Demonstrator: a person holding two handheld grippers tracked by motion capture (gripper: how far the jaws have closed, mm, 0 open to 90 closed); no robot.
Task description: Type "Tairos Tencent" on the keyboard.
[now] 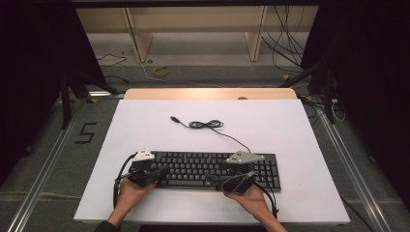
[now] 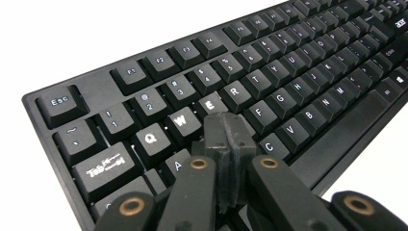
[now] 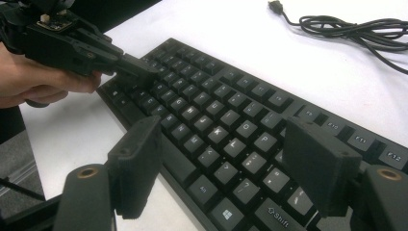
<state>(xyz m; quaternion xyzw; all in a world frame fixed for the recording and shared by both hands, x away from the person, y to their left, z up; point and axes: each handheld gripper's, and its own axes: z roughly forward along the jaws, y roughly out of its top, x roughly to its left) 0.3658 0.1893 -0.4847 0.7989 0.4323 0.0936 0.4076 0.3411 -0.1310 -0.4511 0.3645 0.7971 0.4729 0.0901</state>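
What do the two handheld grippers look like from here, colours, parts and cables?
Both are black. The left gripper and right gripper each carry a grey three-cornered plate on top and trail a black cable. Their jaw arms show brass-coloured pivot rings. The right gripper's pads are flat, dark, rectangular blocks. A dark sleeve edge shows at the left forearm.
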